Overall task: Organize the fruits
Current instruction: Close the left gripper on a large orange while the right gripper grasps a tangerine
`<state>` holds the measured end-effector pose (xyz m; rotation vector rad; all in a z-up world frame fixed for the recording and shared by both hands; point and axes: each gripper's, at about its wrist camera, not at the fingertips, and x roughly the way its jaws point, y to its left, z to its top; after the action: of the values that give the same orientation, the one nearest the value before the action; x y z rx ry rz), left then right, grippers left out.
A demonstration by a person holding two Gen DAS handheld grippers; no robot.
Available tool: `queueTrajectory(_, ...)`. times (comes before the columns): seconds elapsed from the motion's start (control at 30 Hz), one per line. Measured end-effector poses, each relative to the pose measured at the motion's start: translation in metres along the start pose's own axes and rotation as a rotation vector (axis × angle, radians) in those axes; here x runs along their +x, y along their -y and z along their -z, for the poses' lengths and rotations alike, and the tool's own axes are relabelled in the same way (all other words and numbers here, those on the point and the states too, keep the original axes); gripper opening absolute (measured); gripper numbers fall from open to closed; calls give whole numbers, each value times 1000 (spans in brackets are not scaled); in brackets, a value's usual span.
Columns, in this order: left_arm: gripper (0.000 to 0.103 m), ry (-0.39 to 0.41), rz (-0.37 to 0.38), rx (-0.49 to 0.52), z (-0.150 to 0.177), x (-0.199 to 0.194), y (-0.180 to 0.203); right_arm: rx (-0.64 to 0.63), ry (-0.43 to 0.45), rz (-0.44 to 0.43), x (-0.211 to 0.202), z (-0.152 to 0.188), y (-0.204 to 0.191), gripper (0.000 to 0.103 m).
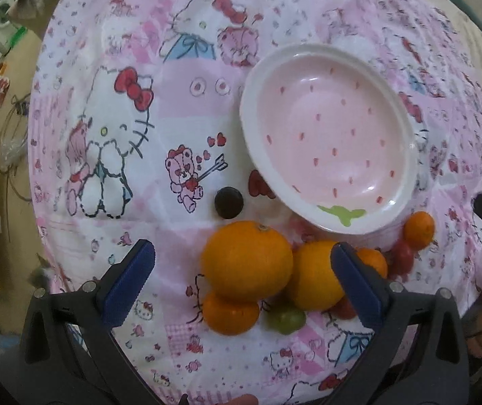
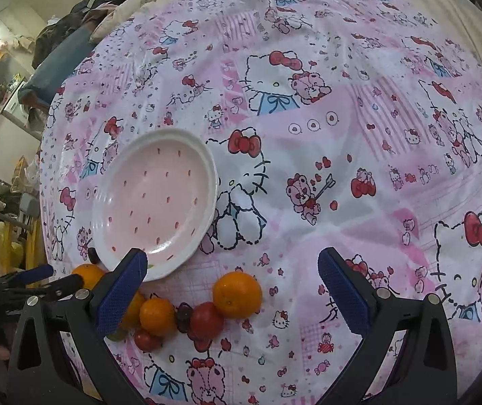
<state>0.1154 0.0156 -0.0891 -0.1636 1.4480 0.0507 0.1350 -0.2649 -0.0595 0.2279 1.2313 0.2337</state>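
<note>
Oranges (image 1: 246, 260) w/ sm fruits betw spread-wide left gripper (image 1: 241, 280) jaws; right gripper (image 2: 232, 290) likewise released, nr plate (image 2: 154, 199).

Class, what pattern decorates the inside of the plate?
Pale pink with small red dashes, like strawberry seeds, on the plate; clearest in the left wrist view.

Ahead of your left tool (image 1: 242, 276), bunched oranges (image 1: 246, 260) block the path, and the plate (image 1: 325, 141) stands at one o'clock. Your right tool (image 2: 232, 290) has open cloth (image 2: 342, 155) from twelve to three o'clock.
</note>
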Motion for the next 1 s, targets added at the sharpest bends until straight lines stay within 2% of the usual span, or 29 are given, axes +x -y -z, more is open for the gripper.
queueTrajectory(0.2, 90, -85, 49, -129, 3, 19, -18, 24, -16, -11, 0, 4, 6, 103)
queueTrajectory(0.37, 87, -127, 107, -197, 8, 32, -23, 29, -17, -25, 1, 2, 5, 103)
queueTrajectory(0.5, 60, -141, 173, -234, 8, 35, -25, 45, -25, -37, 4, 1, 8, 103)
queueTrajectory(0.57, 59, -135, 159, -212, 7, 34, -21, 64, -58, -43, 11, 3, 13, 102)
queueTrajectory(0.6, 59, -130, 151, -198, 8, 33, -19, 73, -97, -49, 19, 5, 15, 100)
queueTrajectory(0.67, 58, -128, 149, -191, 8, 31, -17, 86, -152, -39, 31, 11, 18, 85)
queueTrajectory(0.77, 57, -123, 142, -186, 9, 27, -17, 103, -243, -36, 51, 21, 18, 77)
queueTrajectory(0.9, 56, -96, 137, -179, 7, 24, -17, 41, -255, -9, 60, 27, 6, 73)
queueTrajectory(1.0, 56, -60, 118, -163, 5, 17, -16, 17, -267, 13, 66, 29, 2, 63)
